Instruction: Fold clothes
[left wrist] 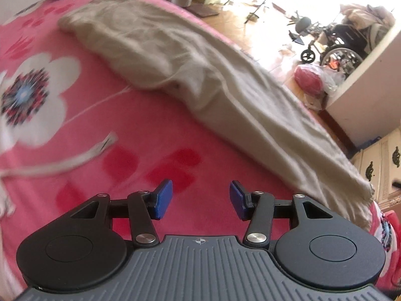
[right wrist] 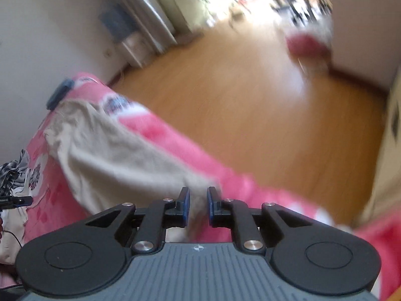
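Blue pads on the right gripper (right wrist: 198,207) were pinched nearly together on the near end of the beige trousers (left wrist: 180,75), one pair, lying long across the pink floral bedspread (left wrist: 150,138). The left gripper (left wrist: 201,199) hung spread wide with nothing in it, over bare bedspread just beside the trousers. Looked like a fold with the near end gripped; whether that end was going up or coming down wasn't clear. Two grippers, one loose white strap (left wrist: 75,159).
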`<state>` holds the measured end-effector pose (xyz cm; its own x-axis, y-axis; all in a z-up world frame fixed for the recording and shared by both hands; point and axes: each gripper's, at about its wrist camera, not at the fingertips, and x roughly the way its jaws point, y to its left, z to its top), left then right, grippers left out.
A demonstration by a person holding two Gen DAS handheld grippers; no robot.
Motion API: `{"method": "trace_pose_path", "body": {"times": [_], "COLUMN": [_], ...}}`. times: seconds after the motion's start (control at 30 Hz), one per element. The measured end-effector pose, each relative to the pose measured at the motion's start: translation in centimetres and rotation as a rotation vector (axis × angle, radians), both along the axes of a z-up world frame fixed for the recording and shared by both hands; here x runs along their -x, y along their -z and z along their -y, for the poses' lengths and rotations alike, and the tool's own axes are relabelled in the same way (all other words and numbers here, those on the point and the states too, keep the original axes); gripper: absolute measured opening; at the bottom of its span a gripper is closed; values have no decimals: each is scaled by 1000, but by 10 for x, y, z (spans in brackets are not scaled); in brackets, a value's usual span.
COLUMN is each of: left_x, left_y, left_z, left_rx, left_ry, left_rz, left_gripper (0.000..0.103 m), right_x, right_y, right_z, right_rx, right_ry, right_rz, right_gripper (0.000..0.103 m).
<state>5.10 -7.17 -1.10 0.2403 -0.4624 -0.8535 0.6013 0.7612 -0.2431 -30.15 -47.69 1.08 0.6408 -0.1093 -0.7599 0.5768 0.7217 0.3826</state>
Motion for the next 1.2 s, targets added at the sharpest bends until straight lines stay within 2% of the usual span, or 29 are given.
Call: {"method": "trace_pose_path", "body": {"times": [0.13,0.17,0.2,0.27,0.37,0.43,0.53,0.63,0.67,0.77,0.87,0.9,1.03,1.2], "left_x": [-13,-14,-14,-13,-1,8,28,50,57,75,89,91,95,97], "left_y": [8,10,11,15,18,21,20,19,19,21,24,26,31,27], "left_z": [29,32,35,39,42,44,51,64,69,81,88,90,94,86], "left_rx": [37,53,70,102,116,108,107,108,107,106,119,121,115,109], "left_ry": [-19,-25,-27,-31,40,92,193,350,401,517,598,613,629,607], "left_rz": [-1,-13,-29,-61,-51,-33,59,134,155,202,237,242,233,231], "left_gripper": [50,50,50,50,50,50,50,50,50,50,50,51,51,51], "right_x": [-97,-124,-152,-200,-228,-221,-196,-162,-151,-110,-63,-47,-10,-5], "right_y": [-9,-10,-6,3,24,36,45,37,34,28,32,34,45,62], "right_z": [-4,-5,-10,-15,-18,-14,-7,-11,-11,1,13,15,11,15], "right_rx": [29,32,29,28,8,-26,-54,9,29,21,-131,-189,-350,-421], "right_ry": [-164,-209,-254,-328,-335,-317,-295,-319,-323,-179,9,62,154,222], "right_rz": [105,131,143,140,78,42,-7,-55,-72,-143,-166,-163,-141,-133], "right_gripper": [29,42,47,47,47,47,48,54,58,60,60,60,58,51]}}
